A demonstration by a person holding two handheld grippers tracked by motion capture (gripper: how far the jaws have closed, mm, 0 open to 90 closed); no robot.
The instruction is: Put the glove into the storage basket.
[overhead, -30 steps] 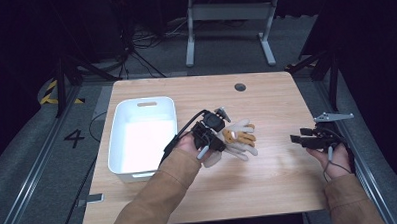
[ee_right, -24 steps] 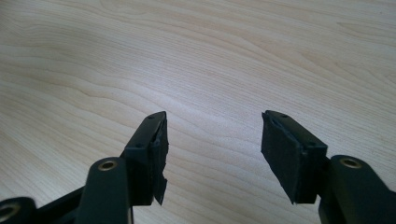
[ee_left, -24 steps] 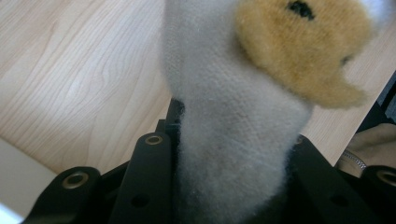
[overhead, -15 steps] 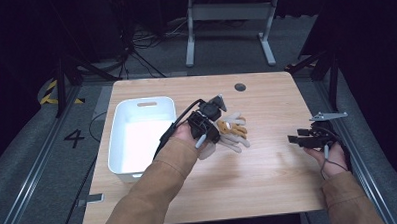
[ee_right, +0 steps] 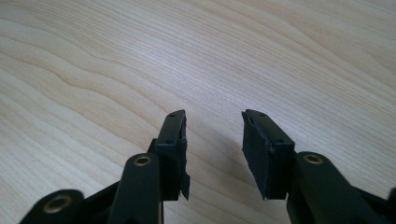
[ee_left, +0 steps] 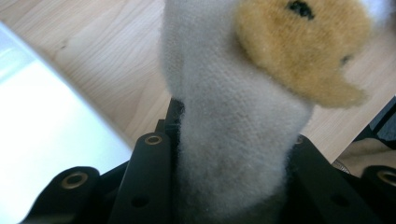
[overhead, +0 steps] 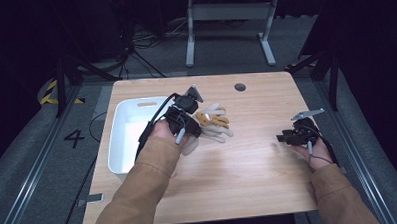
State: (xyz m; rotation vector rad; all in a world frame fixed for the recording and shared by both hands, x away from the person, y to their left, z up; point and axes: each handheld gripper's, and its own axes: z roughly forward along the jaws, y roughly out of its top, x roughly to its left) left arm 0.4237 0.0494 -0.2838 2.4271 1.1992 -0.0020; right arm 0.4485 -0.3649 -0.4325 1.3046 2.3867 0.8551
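Scanning left to right: the bin point(overhead: 118, 145) sat at the table's point(overhead: 248, 175) left side, white, long side running away from you. Your left sleeve point(overhead: 139, 189) crossed its near right corner.

Your left gripper point(overhead: 189, 123) was just right of the bin, jaws clamped on the toy point(overhead: 213, 122). In the left gripper view the toy point(ee_left: 233, 121) was pinched between both jaws at its grey-white knitted part, with a tan fuzzy patch above and to the right. The bin point(ee_left: 51, 140) showed at left in that view, close beside the jaws. From above, the toy's pale limbs fanned out to the right of the gripper, over bare table; can't tell if it was touching the wood or lifted clear.

A dark round hole point(overhead: 240, 86) sat near the far edge, past the toy.

Your right gripper point(overhead: 282, 137) was well apart from the toy, near the right edge, pointing left. Its jaws were spread with nothing between them, only wood grain point(ee_right: 210, 70) below, close over the surface.
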